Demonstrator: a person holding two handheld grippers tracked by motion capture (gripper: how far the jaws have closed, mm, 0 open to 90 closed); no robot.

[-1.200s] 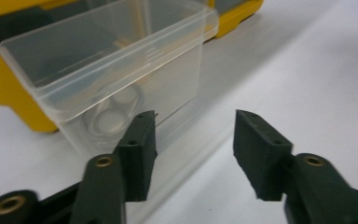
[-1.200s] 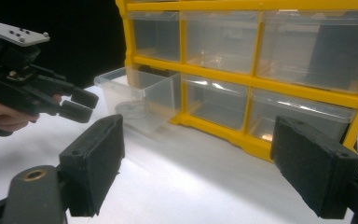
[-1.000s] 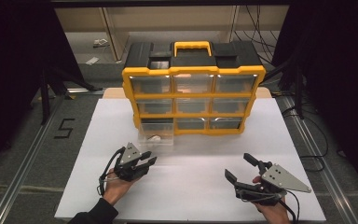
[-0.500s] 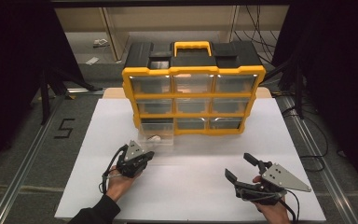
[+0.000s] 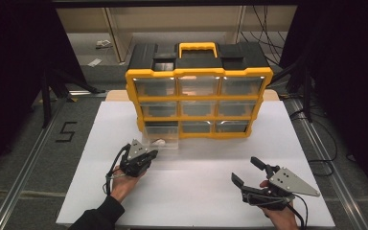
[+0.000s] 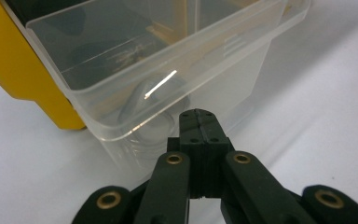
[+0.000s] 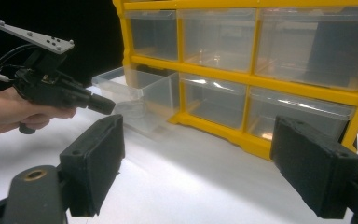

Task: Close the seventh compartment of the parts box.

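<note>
One drawer [image 5: 160, 141] stood pulled out at the cabinet's [image 5: 199, 103] bottom left, your left claw [image 6: 199, 122] clenched empty at its front wall. Your right claw [image 7: 196, 168] lay released on the bench [image 5: 196, 191]. Thin, light, slippery plastic, I judged; grip the front lip.

surface: white table [image 5: 196, 191] | on it: yellow drawer cabinet [image 5: 199, 103], clear drawer [image 5: 162, 142]
</note>
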